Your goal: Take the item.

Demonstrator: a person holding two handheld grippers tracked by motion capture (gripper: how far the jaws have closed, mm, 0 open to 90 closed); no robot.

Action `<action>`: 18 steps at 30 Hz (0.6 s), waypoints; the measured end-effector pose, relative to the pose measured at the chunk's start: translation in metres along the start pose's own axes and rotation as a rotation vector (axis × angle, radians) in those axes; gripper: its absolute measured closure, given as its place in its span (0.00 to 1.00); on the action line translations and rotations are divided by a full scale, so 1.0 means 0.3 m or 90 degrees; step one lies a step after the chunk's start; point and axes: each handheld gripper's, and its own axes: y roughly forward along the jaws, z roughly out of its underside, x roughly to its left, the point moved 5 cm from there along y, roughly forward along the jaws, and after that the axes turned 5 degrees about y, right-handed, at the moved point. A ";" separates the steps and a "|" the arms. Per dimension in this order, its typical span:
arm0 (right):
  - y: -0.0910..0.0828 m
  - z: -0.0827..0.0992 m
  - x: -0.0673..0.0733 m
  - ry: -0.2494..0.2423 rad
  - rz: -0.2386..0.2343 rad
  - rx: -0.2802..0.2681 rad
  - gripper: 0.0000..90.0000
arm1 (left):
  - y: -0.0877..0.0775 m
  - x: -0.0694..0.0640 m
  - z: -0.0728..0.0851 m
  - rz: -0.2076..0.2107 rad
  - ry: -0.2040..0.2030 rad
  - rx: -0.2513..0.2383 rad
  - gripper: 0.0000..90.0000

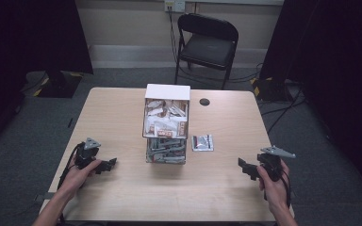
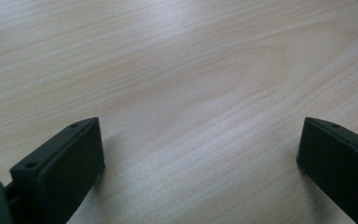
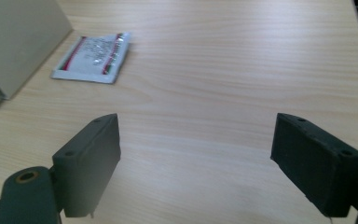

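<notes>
Two grippers, left gripper [image 1: 107, 165], right gripper [image 1: 245, 168], one box [image 1: 167, 113], one packet [image 1: 202, 142]

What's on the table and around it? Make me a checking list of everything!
Surface: pale wooden table, mostly bare.
Job's things: white box full of packets, standing on a clear container; one silvery packet lying flat beside it.
Clutter: small dark round thing near the far edge.
Grippers: left gripper open; right gripper open; both empty, low over the table.
Cables: several trailing on the floor.
Surroundings: black folding chair, dark curtains.
</notes>
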 end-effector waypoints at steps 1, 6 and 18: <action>-0.002 0.006 -0.007 0.001 0.007 -0.001 0.18 | 0.000 0.000 0.000 0.000 0.000 0.000 0.00; 0.001 0.048 -0.045 0.034 0.025 0.020 0.18 | 0.000 -0.001 0.000 -0.002 -0.002 0.000 0.00; 0.068 0.132 -0.046 -0.025 0.073 0.070 0.16 | 0.000 -0.001 0.000 -0.002 -0.002 0.000 0.00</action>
